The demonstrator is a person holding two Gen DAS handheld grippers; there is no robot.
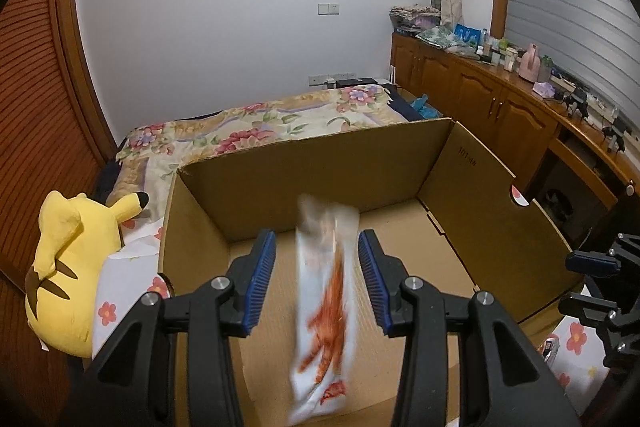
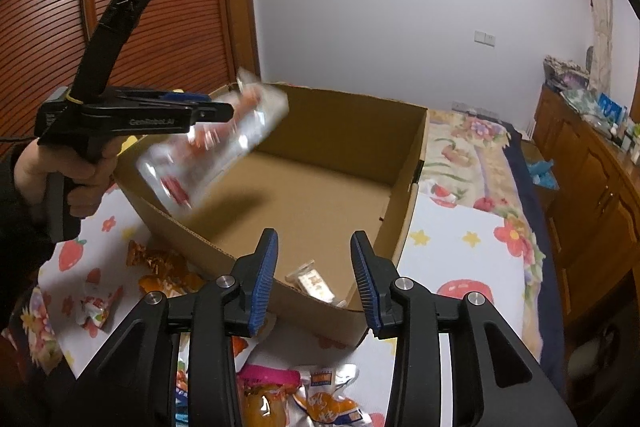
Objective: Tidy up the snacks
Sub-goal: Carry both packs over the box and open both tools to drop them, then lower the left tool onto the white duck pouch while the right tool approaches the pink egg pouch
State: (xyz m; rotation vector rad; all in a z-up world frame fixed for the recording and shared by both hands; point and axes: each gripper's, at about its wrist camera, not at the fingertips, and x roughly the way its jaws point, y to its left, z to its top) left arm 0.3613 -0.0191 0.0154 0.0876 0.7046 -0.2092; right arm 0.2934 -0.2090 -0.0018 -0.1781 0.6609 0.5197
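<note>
Dropping a blurred white-and-orange snack packet (image 1: 324,303) into the brown cardboard box (image 1: 496,195), the left gripper (image 1: 317,279) stands spread; the right gripper (image 2: 315,281), spread and empty, likely fetches next.

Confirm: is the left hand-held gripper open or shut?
Open. Left hand-held gripper: pads spread, blurred snack packet falling free between them above the cardboard box.

Your falling snack packet (image 1: 324,311) is smeared by motion blur in both views, so its print can't be read, and its bottom end is cut by the left wrist frame's edge. Your right gripper (image 1: 600,267) shows only partly at that frame's right edge. The snack pile (image 2: 304,399) sits half-hidden behind your right gripper's fingers (image 2: 262,279).
</note>
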